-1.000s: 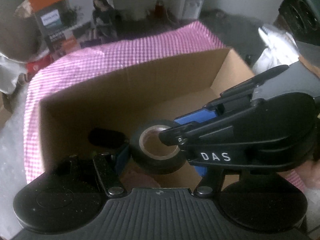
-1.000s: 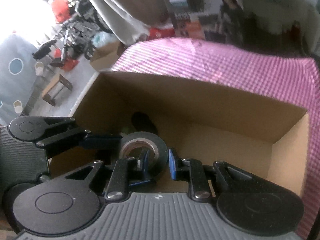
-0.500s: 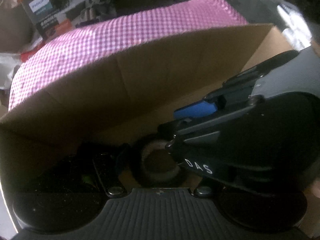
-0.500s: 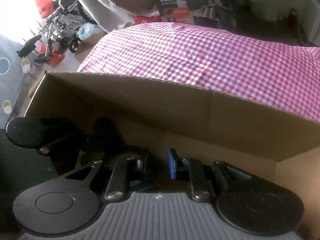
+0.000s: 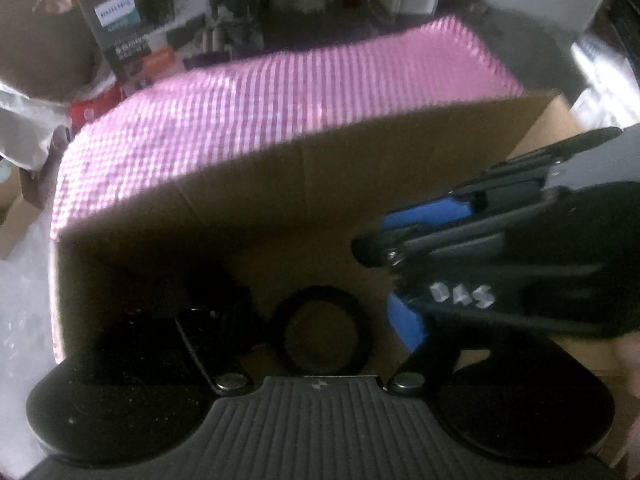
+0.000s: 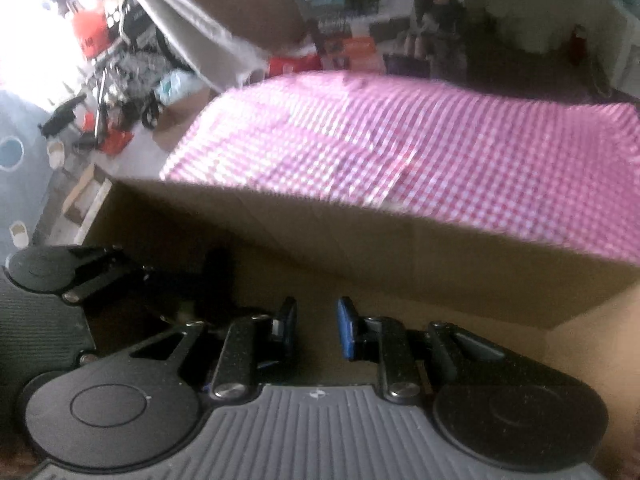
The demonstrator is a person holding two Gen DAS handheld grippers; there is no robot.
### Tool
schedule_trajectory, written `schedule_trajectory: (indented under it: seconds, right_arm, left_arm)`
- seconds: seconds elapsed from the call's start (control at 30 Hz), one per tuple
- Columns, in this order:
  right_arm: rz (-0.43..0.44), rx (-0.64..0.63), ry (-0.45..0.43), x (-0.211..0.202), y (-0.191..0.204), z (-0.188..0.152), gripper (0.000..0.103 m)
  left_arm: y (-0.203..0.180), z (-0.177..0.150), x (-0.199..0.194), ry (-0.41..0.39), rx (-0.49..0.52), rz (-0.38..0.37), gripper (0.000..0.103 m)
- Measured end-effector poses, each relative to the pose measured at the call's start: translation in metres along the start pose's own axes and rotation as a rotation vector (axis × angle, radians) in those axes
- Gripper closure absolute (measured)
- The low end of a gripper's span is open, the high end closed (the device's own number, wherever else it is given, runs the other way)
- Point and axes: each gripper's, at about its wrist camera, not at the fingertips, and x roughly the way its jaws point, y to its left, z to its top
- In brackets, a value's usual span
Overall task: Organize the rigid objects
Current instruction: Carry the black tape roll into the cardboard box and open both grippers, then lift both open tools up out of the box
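Note:
A black tape roll (image 5: pixel 324 358) lies flat on the floor of a cardboard box (image 5: pixel 360 184). My left gripper (image 5: pixel 324 316) straddles it. Its jaws are opening and its blue pad (image 5: pixel 404 324) stands clear of the roll's side. My right gripper (image 5: pixel 396 232) reaches in from the right, above and beside the roll without touching it. In the right wrist view the right gripper (image 6: pixel 318 326) has its pads a narrow gap apart, widening slightly, and only the box (image 6: pixel 360 240) floor shows between them. A black oblong object (image 5: pixel 216 280) lies at the box's back left.
A pink checked cloth (image 5: pixel 280 100) covers the table behind the box. A printed carton (image 5: pixel 132 28) stands beyond it. White plastic wrapping (image 5: pixel 24 132) sits at the left. Floor clutter (image 6: pixel 100 60) shows at the upper left of the right wrist view.
Both grippers dipped lower into the box. The right gripper's finger came out of the tape roll and drew off to the right. The left jaws spread wider around the roll.

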Motion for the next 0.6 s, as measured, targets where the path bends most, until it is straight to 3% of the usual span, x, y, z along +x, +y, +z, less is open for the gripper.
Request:
schedule_trajectory:
  seconds: [0.13, 0.17, 0.2, 0.27, 0.37, 0.5, 0.6]
  right_arm:
    - [0.027, 0.034, -0.093, -0.049, -0.002, -0.009, 0.077]
    - [0.033, 0.038, -0.118, -0.061, -0.001, -0.013, 0.071]
    - [0.042, 0.039, -0.154, -0.079, 0.001, -0.021, 0.057]
    - [0.053, 0.037, -0.228, -0.111, 0.004, -0.037, 0.040]
    - [0.068, 0.022, -0.319, -0.154, 0.009, -0.064, 0.035]
    - [0.127, 0.047, -0.439, -0.213, 0.012, -0.107, 0.008]
    - [0.129, 0.046, -0.529, -0.251, 0.016, -0.137, 0.000]
  left_arm:
    - [-0.008, -0.003, -0.029, -0.071, 0.005, -0.008, 0.026]
    - [-0.012, -0.006, -0.040, -0.097, 0.012, -0.010, 0.025]
    - [-0.016, -0.007, -0.052, -0.124, 0.020, -0.013, 0.022]
    - [-0.021, -0.013, -0.072, -0.190, 0.030, -0.032, 0.017]
    - [-0.030, -0.029, -0.110, -0.317, 0.042, -0.061, 0.009]
    - [-0.046, -0.050, -0.146, -0.433, 0.048, -0.098, 0.009]
    - [-0.056, -0.069, -0.163, -0.509, 0.030, -0.135, 0.009]
